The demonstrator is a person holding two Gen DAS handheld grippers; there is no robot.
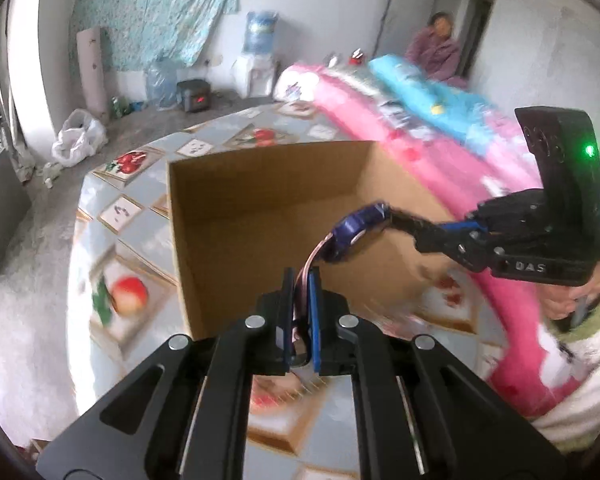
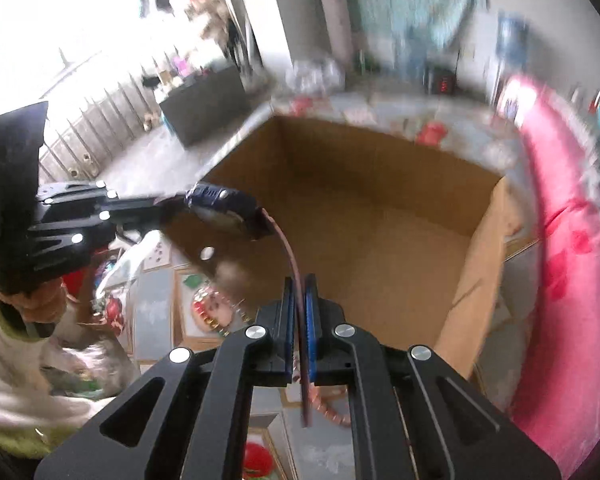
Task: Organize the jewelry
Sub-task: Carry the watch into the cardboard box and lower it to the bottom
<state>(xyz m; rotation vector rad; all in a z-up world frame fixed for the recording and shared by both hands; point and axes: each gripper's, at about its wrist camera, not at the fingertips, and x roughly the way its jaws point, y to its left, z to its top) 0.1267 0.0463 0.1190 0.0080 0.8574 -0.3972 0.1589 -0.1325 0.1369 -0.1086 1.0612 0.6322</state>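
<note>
Watch [image 1: 350, 232], dark-blue case, pink strap, hangs clamped between left gripper [image 1: 300, 280] and right gripper [image 2: 299, 284].

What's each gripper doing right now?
Left gripper: closed on one strap of the watch.
Right gripper: closed on the watch's other strap.

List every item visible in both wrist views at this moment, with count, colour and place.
watch: one, dark blue case with pinkish strap, held in the air over the box between both tools
cardboard box: one, brown, open, on the table
table: one, pale cloth with fruit prints, under the box
bedding: pink roll with a blue one behind it, right of the box
water dispenser: one, white with blue bottle, at the far wall
heater: one, dark, on the floor
seated person: one, far doorway
left tool: shut on one strap end
right tool: shut on the other strap end
</note>
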